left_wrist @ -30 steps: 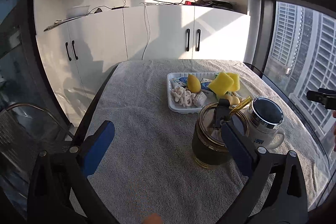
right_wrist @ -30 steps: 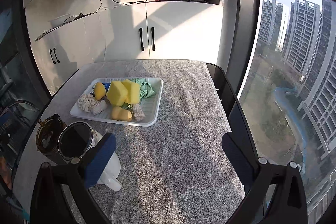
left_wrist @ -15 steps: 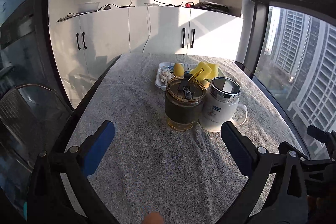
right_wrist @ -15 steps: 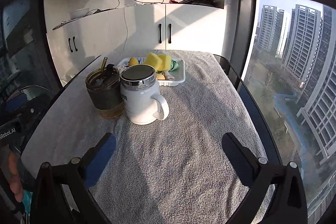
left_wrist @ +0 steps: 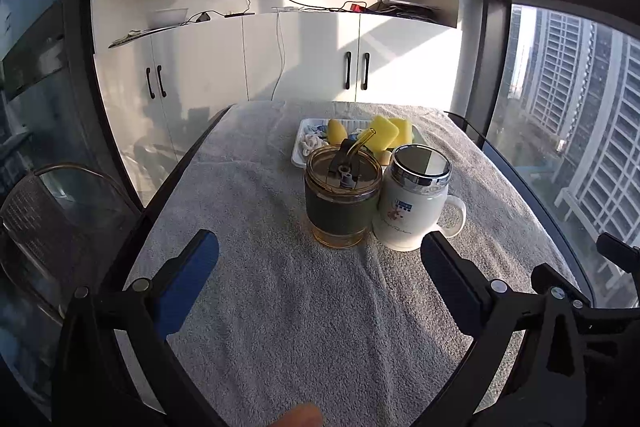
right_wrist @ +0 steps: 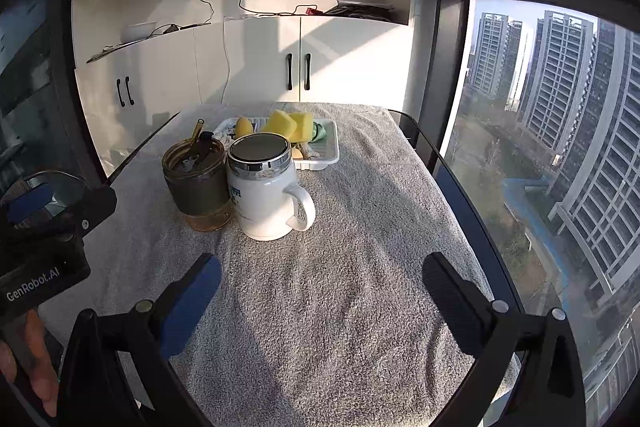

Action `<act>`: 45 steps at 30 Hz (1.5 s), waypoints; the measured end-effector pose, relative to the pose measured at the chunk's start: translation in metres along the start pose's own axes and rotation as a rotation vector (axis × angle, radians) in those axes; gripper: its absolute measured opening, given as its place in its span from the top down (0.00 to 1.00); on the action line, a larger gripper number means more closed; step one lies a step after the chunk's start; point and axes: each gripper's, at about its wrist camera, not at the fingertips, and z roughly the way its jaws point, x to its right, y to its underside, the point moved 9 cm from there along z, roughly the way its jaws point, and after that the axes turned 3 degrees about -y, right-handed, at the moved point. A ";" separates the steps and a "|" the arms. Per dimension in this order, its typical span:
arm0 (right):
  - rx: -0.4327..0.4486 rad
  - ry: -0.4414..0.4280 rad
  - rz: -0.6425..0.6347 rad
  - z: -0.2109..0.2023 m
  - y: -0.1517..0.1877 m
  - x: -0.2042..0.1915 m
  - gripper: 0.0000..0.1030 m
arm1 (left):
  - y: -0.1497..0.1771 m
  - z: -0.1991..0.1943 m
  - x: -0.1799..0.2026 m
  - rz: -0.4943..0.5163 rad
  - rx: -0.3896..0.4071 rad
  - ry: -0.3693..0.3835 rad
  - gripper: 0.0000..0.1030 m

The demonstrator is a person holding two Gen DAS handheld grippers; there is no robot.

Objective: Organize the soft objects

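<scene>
A white tray (left_wrist: 297,154) (right_wrist: 330,147) sits at the far end of the towel-covered table and holds yellow sponges (left_wrist: 383,131) (right_wrist: 283,123), a yellow mango-shaped toy (left_wrist: 337,135), a white knotted piece (left_wrist: 311,143) and a green cloth (right_wrist: 320,131). Both cups partly hide it. My left gripper (left_wrist: 320,259) is open over the near towel, well short of the cups. My right gripper (right_wrist: 322,275) is also open and holds nothing.
A glass tumbler (left_wrist: 342,199) (right_wrist: 198,183) with a straw and a white lidded mug (left_wrist: 414,199) (right_wrist: 266,187) stand side by side in front of the tray. The grey towel (left_wrist: 280,307) covers the table. White cabinets stand behind; a window runs along the right.
Both grippers have pulled back toward the near edge of the table; tray and cups now look farther away. Both stay open, and nothing on the table has moved.
</scene>
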 end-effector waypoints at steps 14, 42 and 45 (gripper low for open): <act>-0.015 0.001 0.025 0.015 -0.001 -0.008 0.00 | 0.000 0.006 0.004 0.008 -0.004 0.008 0.00; -0.029 0.026 -0.004 0.019 0.000 -0.010 0.00 | 0.001 0.007 0.002 -0.001 -0.004 0.018 0.00; -0.031 0.026 -0.005 0.021 0.001 -0.010 0.00 | 0.001 0.007 0.002 0.001 -0.005 0.015 0.00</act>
